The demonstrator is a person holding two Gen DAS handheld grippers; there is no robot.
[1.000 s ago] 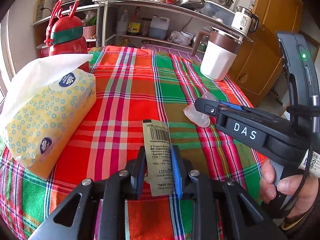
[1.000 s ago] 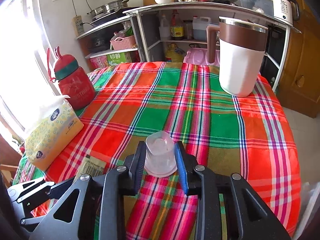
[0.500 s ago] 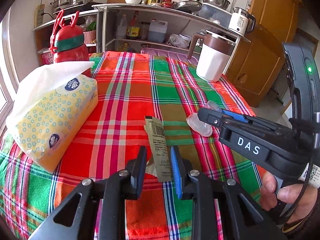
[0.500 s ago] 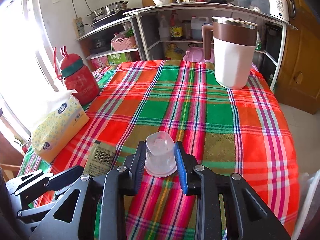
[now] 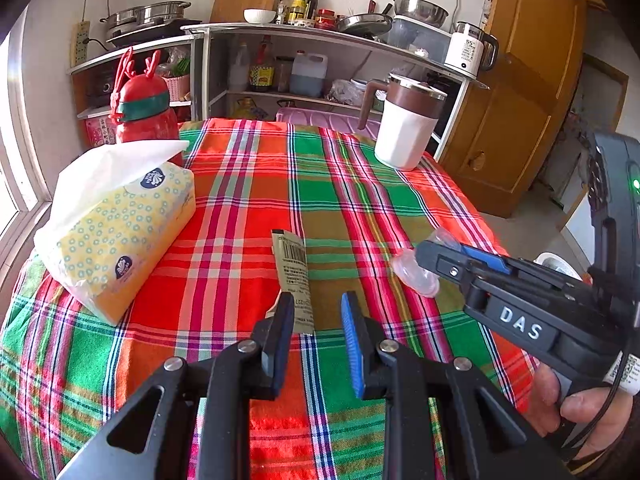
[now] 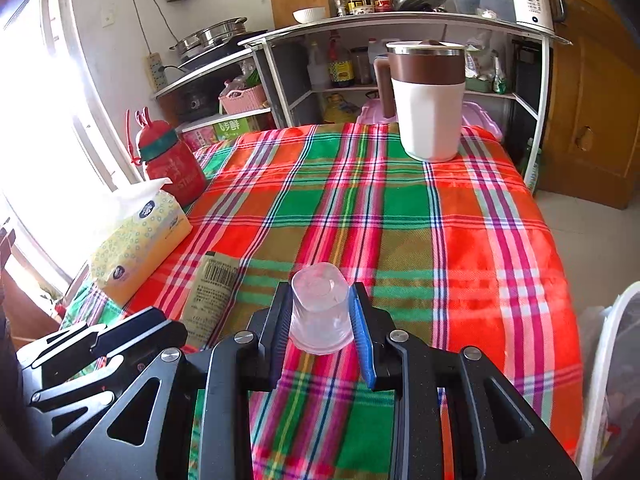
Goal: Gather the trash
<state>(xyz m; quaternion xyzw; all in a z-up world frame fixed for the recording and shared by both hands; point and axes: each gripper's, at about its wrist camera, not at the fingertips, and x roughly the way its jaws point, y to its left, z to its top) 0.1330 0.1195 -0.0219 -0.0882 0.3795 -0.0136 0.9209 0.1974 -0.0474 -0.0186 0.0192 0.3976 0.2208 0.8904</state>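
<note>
A tabletop [image 5: 248,184] covered in a bright red, green and orange plaid cloth fills both views. The left gripper [image 5: 316,320] has its fingers spread, and the near end of a flat olive-green wrapper [image 5: 294,276] with a printed barcode lies on the cloth between them, close against the left finger [image 5: 280,328] and clear of the blue-padded right finger. The wrapper stretches away from the fingertips toward the middle of the tabletop. To the right of these fingers, the right gripper [image 6: 320,320] pinches a small clear plastic cup [image 6: 320,308], held upside down with its rim toward the cloth; both fingers press against its sides. In the right wrist view the wrapper [image 6: 210,296] lies just left of those fingers. Far left of both grippers sits a yellow tissue pack [image 5: 120,232] with a white tissue sticking up, and beyond it a red bottle [image 5: 144,112] with a green band. Well ahead of the fingers, near the far edge, stands a white jug [image 6: 428,100] with a brown lid.
</note>
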